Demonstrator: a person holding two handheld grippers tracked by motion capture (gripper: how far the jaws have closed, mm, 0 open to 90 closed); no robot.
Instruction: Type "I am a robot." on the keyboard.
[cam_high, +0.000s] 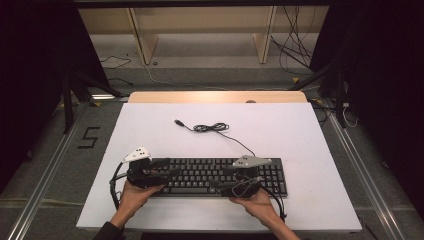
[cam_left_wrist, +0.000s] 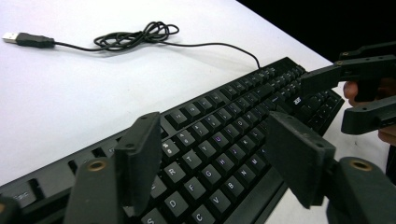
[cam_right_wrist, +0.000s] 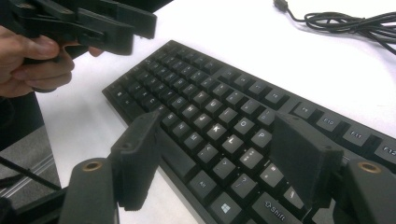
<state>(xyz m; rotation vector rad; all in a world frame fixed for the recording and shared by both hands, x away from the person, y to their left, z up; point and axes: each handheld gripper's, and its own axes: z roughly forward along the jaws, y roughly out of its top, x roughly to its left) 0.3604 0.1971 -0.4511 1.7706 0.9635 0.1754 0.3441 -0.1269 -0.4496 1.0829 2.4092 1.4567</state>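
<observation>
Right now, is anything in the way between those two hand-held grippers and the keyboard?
Nothing visible. The left hand-held gripper and right hand-held gripper hang open just above the keyboard; its cable lies behind it.

A white table (cam_high: 150, 130) carries the work; a strip of bare light wood (cam_high: 215, 96) shows along its far edge. Beyond it stands a pale wooden shelf frame (cam_high: 200, 30) on a grey floor (cam_high: 210, 67), where loose cables (cam_high: 295, 50) trail. A "5" mark (cam_high: 89, 137) lies on the floor at left.
</observation>
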